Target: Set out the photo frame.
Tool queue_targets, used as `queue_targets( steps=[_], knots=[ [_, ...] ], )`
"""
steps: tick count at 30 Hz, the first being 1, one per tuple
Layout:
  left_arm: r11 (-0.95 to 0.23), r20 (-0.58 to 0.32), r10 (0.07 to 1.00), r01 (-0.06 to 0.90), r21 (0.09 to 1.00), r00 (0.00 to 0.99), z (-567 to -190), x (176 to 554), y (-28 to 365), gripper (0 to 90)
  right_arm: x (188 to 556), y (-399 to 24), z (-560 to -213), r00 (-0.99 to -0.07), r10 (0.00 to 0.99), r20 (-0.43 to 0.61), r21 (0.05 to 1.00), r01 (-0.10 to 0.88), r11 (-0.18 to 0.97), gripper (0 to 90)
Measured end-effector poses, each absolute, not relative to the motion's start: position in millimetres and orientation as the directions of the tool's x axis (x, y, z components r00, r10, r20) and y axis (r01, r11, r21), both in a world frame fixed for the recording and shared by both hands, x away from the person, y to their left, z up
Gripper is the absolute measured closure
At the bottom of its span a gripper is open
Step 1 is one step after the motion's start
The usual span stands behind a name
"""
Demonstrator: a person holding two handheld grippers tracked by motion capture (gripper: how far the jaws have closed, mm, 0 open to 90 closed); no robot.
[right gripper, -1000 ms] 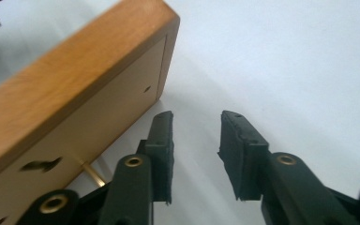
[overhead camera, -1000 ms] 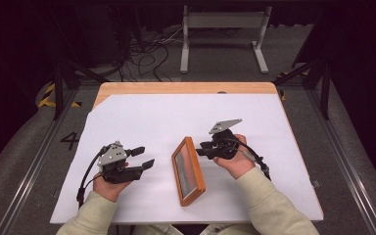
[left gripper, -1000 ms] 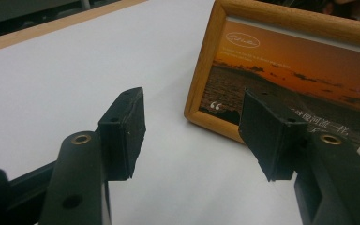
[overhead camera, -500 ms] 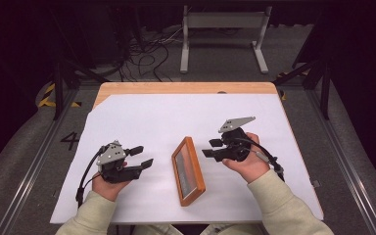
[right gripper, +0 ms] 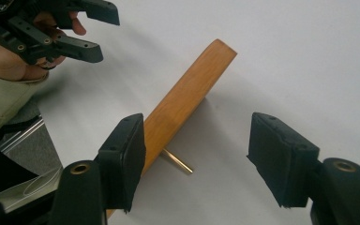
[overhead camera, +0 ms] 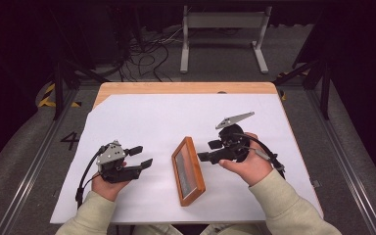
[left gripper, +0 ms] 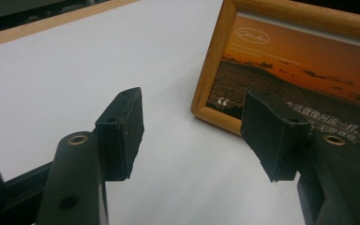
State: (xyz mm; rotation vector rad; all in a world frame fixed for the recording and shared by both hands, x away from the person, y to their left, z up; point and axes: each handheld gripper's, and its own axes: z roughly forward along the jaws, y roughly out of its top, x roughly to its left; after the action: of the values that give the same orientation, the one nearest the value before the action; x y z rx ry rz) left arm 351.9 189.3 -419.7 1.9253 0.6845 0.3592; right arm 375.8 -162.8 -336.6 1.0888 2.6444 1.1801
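Down at the near edge, the left gripper (overhead camera: 142, 157) sits low over the white tabletop (overhead camera: 152, 117), fingers (left gripper: 122, 131) spread apart with nothing between them. Just beyond its tips stands the wooden picture frame (overhead camera: 188, 171), propped on its stand, the sunset photo facing the left gripper and clear of both pads. On the far side of the frame, the right gripper (overhead camera: 209, 151) hovers a little above; its fingers (right gripper: 124, 159) have just been opening and stand wide, empty. In the right gripper view the frame's wooden back (right gripper: 183, 103) lies just past the left-hand pad, apart from it, the brass stand leg (right gripper: 177, 161) poking out between the fingers.
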Motion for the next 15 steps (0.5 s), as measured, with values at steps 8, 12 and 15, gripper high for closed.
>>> queue_targets(
  steps=[8,12,15],
  knots=[
    [-0.320,-0.047,0.608,0.299,0.899,0.793,-420,352,190,39.5,375,-145,-341,-0.756,0.609,0.239,0.638,0.595,0.488,26.1],
    [-0.318,-0.048,0.609,0.300,0.900,0.791,-420,352,190,39.5,378,-140,-347,-0.750,0.608,0.260,0.629,0.609,0.482,23.8],
    [-0.319,-0.045,0.610,0.298,0.900,0.791,-420,351,190,39.5,380,-134,-356,-0.736,0.612,0.289,0.606,0.636,0.479,22.9]
  ],
)
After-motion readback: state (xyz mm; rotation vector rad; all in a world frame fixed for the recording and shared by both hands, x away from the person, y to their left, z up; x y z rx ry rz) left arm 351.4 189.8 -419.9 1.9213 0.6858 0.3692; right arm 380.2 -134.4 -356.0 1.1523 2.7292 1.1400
